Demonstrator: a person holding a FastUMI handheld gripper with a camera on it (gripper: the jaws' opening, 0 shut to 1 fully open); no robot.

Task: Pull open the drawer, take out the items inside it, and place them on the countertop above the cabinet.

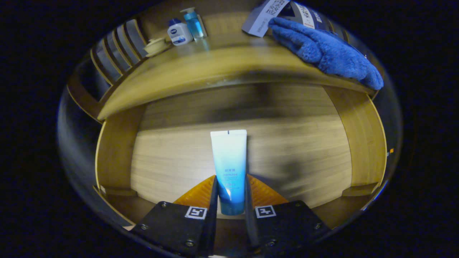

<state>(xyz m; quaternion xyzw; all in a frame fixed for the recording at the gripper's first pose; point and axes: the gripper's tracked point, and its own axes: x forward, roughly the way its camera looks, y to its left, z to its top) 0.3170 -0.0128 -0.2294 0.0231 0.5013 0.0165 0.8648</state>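
While pulled clear over the open drawer (322,150) at frame centre: blue-white tube (228,165) clamped near its cap between both fingers of hand-held gripper (229,200), bound for bench (222,64) above, beside blue towel (322,50), bottles (186,28).

Tube (228,168) between fingers (199,193) above drawer (172,157), below countertop (200,68).

Slatted chair back (114,50) beside the cabinet, far left — nothing else w/ it.
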